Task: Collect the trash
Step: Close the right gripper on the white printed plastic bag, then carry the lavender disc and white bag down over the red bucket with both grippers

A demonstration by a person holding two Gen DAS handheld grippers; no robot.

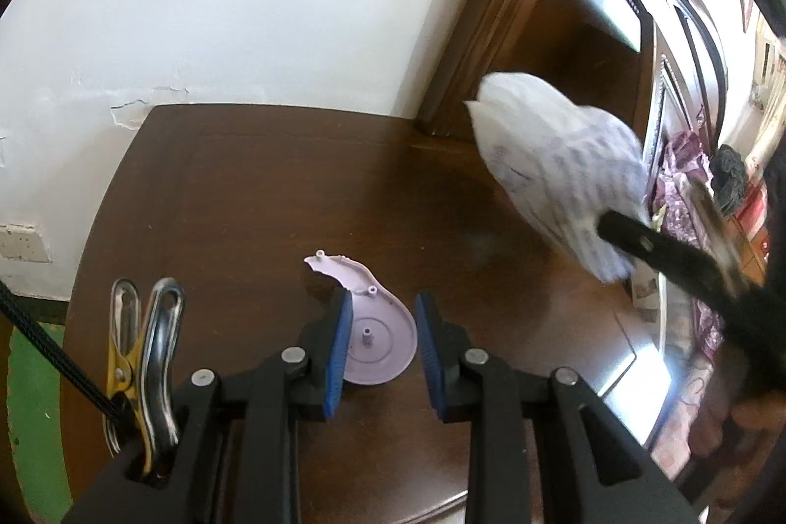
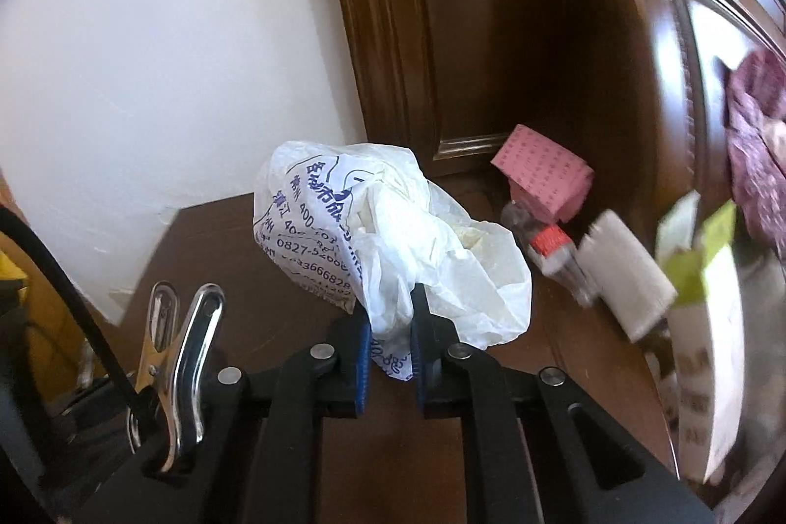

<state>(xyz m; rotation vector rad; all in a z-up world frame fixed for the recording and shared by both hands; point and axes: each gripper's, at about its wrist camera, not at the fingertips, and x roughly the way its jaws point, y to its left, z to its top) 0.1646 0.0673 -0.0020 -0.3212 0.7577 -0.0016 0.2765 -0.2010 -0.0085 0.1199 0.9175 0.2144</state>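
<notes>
While right gripper (image 2: 389, 344) pinches one bag (image 2: 393, 239), one lilac part (image 1: 376, 337)

Daylit, fisheye-warped edges, right-side motion blur

left gripper (image 1: 383, 342) low over the table, blue pads parted, nothing between them, right gripper (image 2: 390, 344) raised, pads pinched on a crumpled white bag (image 2: 388, 249)

Two wrist fisheye cameras look down close along their fingers (image 1: 339, 347) at one dark table (image 1: 236, 200), wall at 12 o'clock.
</notes>
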